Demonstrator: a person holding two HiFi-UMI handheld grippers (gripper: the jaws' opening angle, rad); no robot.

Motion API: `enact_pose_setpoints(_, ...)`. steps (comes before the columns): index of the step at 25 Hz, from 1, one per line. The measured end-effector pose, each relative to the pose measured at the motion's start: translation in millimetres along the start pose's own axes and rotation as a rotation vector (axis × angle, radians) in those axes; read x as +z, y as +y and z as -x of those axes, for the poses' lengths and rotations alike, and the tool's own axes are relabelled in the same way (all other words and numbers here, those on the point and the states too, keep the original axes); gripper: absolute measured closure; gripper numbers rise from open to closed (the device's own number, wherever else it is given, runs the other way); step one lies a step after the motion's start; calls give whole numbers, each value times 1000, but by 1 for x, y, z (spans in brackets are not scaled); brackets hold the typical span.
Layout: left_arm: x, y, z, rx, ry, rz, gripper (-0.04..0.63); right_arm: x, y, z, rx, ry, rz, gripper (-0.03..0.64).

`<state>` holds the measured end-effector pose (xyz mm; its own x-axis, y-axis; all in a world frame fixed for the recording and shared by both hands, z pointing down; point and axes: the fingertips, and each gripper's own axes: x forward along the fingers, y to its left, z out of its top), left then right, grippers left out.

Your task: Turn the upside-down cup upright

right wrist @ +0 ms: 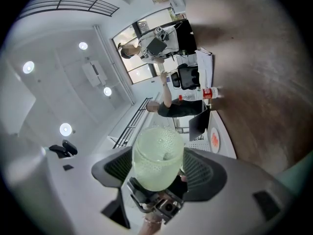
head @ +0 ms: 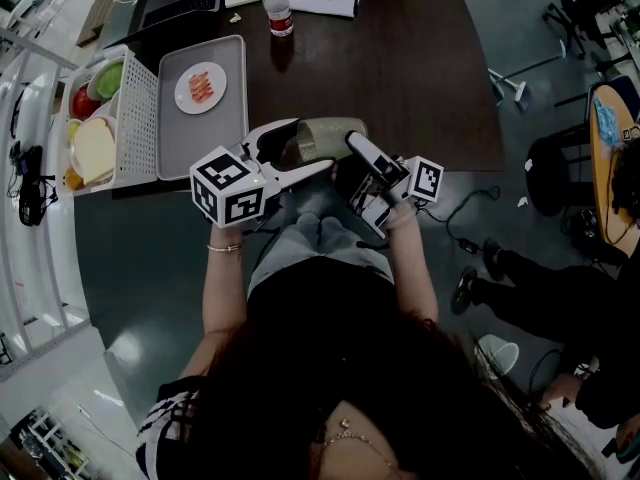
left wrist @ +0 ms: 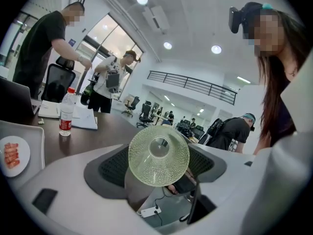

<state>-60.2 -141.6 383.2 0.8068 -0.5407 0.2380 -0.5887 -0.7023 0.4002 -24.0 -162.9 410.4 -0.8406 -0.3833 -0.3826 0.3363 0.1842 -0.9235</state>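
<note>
A pale green dimpled glass cup [head: 330, 133] lies on its side in the air, just over the front edge of the dark table [head: 410, 68]. My left gripper [head: 308, 148] has its jaws around the cup's left end. In the left gripper view the cup's round base [left wrist: 159, 154] faces the camera and both pads touch it. My right gripper [head: 352, 154] grips the cup's right part. The right gripper view shows the cup [right wrist: 157, 158] filling the gap between the pads, with the left gripper behind it.
On the table's left stand a grey tray [head: 225, 118] holding a plate of bacon [head: 200, 88] and a white basket of food [head: 95, 133]. A water bottle [head: 278, 6], a laptop [head: 180, 8] and papers lie at the far edge. People stand beyond the table.
</note>
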Motion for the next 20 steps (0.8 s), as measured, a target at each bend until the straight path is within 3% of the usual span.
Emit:
enact_pose_setpoints(14, -9, 30, -4, 95, 99, -27, 213, 34, -21, 21, -276, -49, 282, 293)
enact_pose_setpoints(20, -23, 47, -11, 166, 204, -79, 215, 43, -22, 26, -351, -52, 386, 293)
